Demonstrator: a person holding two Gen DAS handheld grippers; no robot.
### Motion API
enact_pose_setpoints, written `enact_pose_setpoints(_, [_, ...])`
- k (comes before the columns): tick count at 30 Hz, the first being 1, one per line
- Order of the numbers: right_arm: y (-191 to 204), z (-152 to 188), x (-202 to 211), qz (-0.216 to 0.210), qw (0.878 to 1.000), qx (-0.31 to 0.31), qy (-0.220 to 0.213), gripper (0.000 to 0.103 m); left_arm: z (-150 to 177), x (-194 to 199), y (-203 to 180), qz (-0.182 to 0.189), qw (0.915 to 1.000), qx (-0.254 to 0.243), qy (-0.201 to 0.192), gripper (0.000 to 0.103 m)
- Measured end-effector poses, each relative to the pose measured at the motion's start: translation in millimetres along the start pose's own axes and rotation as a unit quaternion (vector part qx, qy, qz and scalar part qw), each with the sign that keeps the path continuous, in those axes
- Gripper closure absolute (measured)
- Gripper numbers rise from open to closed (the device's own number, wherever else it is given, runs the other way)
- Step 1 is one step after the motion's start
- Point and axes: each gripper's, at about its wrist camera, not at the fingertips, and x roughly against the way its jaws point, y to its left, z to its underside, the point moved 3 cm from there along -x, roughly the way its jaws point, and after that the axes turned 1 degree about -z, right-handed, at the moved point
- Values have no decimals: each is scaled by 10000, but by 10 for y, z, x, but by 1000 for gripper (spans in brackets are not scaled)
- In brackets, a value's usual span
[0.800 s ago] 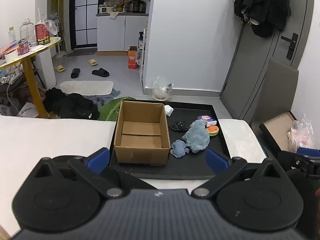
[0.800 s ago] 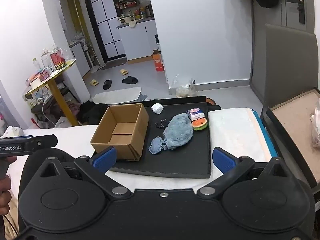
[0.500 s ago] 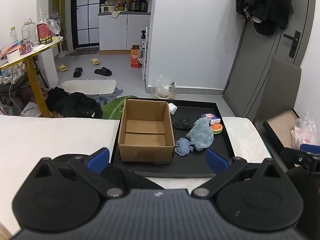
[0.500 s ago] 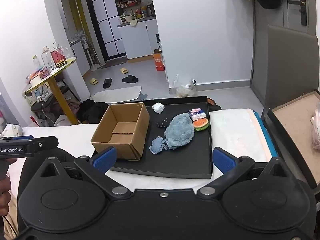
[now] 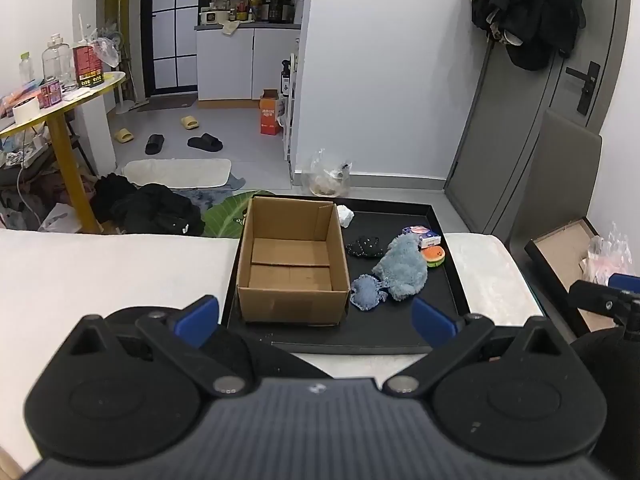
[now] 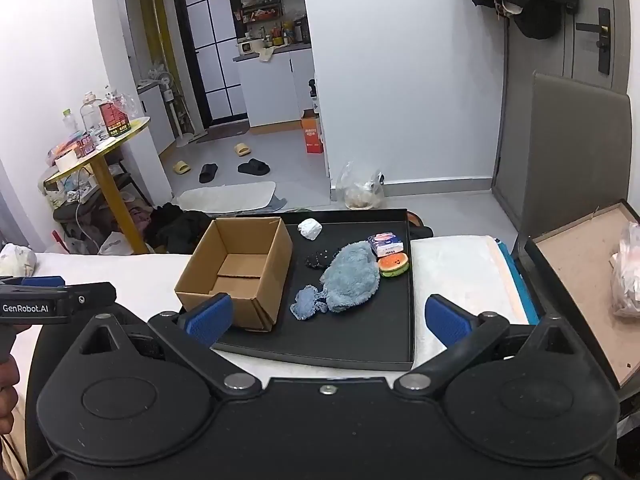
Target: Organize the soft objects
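Left gripper (image 5: pixel 316 318) spread wide, holding nothing, hovering short of black tray (image 5: pixel 444 280). Ahead and slightly left of its midline: open cardboard box (image 5: pixel 292 268), upright on tray, nothing visible inside. Just right of box, ahead of right fingertip: small blue cloth (image 5: pixel 366 292) touching larger blue plush (image 5: pixel 402 268); beyond these, dark spotted piece (image 5: pixel 364 247), white wad (image 5: pixel 345 215), small carton (image 5: pixel 425 236), watermelon-faced toy (image 5: pixel 435 257).

Right gripper (image 6: pixel 326 316) likewise gaping wide, gripping nothing, low before tray's near edge. Box (image 6: pixel 240 272) ahead of left fingertip, plush (image 6: pixel 352 276) straight ahead between fingers.
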Motion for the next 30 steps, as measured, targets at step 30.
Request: enact_pose_setpoints(30, [-8,-3,43,100,9999,12,-57,0,-7,43,-76,60,9999,-72,-43,1])
